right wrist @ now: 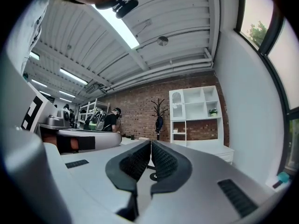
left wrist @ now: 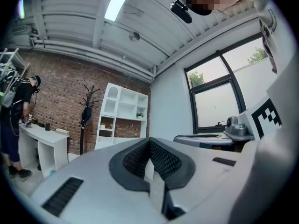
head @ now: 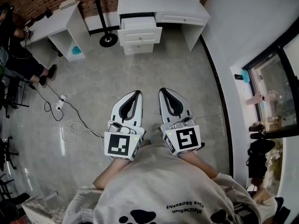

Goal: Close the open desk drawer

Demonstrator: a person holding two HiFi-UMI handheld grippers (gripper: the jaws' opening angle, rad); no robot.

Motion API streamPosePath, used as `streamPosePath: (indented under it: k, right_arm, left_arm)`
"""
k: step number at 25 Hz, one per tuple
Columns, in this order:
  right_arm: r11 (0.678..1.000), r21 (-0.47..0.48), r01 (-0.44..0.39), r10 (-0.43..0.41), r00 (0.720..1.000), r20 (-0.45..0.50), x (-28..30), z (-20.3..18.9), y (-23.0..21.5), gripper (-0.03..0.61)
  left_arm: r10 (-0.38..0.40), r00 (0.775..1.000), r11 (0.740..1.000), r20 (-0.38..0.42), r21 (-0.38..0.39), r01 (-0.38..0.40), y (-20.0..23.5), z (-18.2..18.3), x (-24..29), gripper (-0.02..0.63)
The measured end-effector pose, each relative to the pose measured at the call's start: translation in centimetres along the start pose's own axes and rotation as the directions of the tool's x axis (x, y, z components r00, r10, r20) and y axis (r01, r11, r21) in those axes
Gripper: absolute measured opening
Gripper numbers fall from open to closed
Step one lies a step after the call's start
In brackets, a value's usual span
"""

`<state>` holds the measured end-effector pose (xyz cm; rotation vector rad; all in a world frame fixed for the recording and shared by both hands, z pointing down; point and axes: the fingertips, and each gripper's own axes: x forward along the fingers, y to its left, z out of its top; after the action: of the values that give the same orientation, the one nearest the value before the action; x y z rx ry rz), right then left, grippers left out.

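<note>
A white desk (head: 182, 14) stands against the far wall in the head view. Its top left drawer (head: 138, 25) is pulled out toward me above two closed drawer fronts. My left gripper (head: 132, 100) and right gripper (head: 169, 97) are held side by side at waist height, far short of the desk, both pointing level toward it. Each has its black pads pressed together with nothing between them. In the left gripper view the jaws (left wrist: 149, 146) meet at the tips; the right gripper view shows its jaws (right wrist: 150, 147) meeting likewise.
A black round coat-stand base (head: 108, 40) sits left of the drawers. A second white desk (head: 56, 22) stands at far left with a person (head: 18, 55) beside it. Cables and a power strip (head: 60, 105) lie on the grey floor. A window wall (head: 271, 87) runs along the right.
</note>
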<state>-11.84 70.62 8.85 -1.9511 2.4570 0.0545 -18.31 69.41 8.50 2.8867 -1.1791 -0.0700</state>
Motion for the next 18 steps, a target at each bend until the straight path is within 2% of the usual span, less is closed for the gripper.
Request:
streamPosePath:
  k: [9,18]
  right_arm:
    - [1.000,-0.012,-0.015,0.016,1.000,0.011,3.5,-0.8,-1.1,0.034]
    - [0.999,0.000,-0.044,0.044,0.999,0.009,12.0,-1.7,-6.0,0.034]
  left_arm:
    - [0.000,1.000,1.000,0.002,-0.028,0.000,2.6,-1.5,2.5,0.018]
    - [0.015,1.000,0.999,0.016,-0.031,-0.015,7.0,-2.0,10.9,0.018]
